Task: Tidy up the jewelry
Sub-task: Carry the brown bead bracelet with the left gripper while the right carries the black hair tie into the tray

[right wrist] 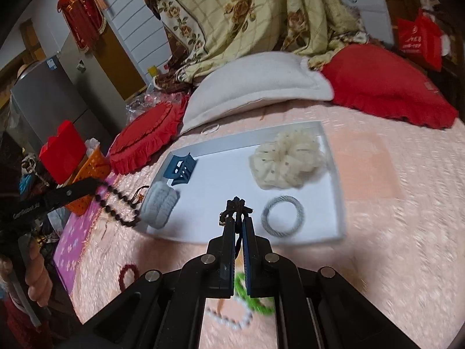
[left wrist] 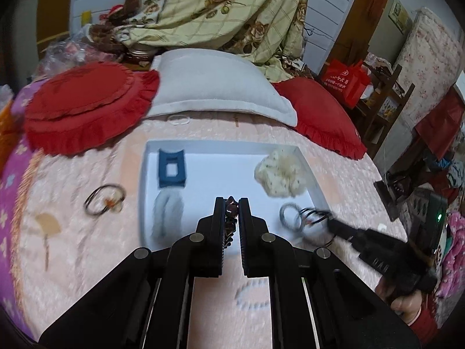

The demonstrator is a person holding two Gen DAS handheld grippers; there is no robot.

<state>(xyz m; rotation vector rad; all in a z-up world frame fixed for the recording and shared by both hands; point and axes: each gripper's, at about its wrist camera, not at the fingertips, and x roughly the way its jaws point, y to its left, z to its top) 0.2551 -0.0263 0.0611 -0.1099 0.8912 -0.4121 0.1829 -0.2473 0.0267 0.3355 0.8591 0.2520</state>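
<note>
Jewelry is lying partly in a white tray (left wrist: 308, 168) on the pink bed (left wrist: 96, 256). The left gripper (left wrist: 231, 203) is keeping its jaws clamped on a dark bead string (left wrist: 231, 210), hanging over the tray's near edge. The right gripper (right wrist: 238, 218) is clamping a black cord bracelet (right wrist: 237, 205) above the tray. Inside the tray are lying a blue hair clip (left wrist: 171, 171), a cream scrunchie (left wrist: 280, 174), a grey scrunchie (left wrist: 168, 215) and a grey hair tie (right wrist: 282, 216).

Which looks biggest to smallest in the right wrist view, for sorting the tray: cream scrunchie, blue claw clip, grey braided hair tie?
1. cream scrunchie
2. grey braided hair tie
3. blue claw clip, though it lies farther away, so unsure.
</note>
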